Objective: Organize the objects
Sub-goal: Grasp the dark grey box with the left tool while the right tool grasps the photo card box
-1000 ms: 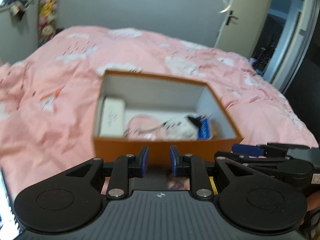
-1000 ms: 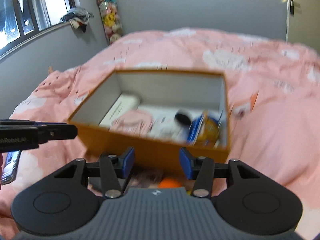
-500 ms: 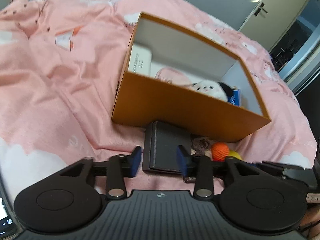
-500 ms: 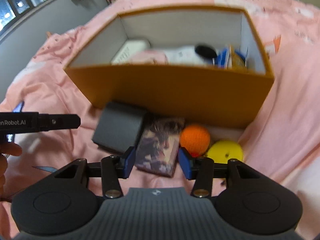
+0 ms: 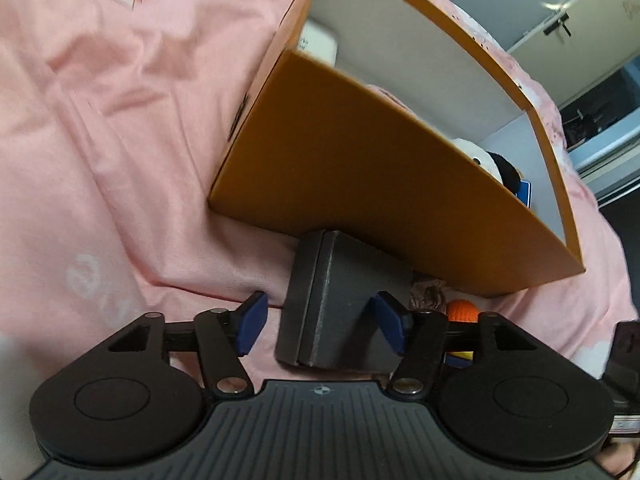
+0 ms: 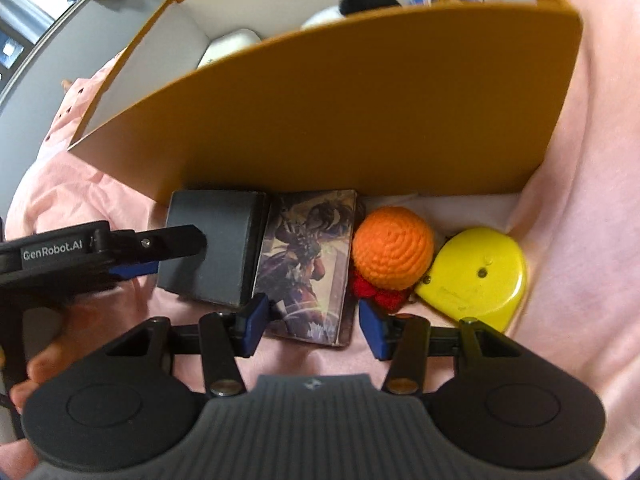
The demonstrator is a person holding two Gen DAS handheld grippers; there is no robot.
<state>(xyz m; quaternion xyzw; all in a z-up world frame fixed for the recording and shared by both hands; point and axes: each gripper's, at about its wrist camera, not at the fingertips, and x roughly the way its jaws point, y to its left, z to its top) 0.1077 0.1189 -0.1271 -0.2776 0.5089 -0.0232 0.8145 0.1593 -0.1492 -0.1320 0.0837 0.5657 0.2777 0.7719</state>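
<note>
An orange box (image 5: 380, 184) (image 6: 360, 108) sits on the pink bed and holds a plush toy (image 5: 490, 162) and other items. In front of it lie a black box (image 5: 340, 300) (image 6: 216, 248), an illustrated card box (image 6: 312, 268), an orange crocheted ball (image 6: 394, 248) (image 5: 462, 311) and a yellow tape measure (image 6: 476, 276). My left gripper (image 5: 320, 326) is open, its fingers on either side of the black box. My right gripper (image 6: 312, 326) is open at the near end of the card box.
The pink bedspread (image 5: 120, 140) spreads to the left and under everything. A door (image 5: 568, 28) and a dark doorway are at the far right. A window (image 6: 16, 36) is at the far left. My left gripper's body (image 6: 80, 252) crosses the right wrist view.
Both grippers have dropped low and moved in close to the items in front of the orange box. The left gripper has opened wider around the black box.
</note>
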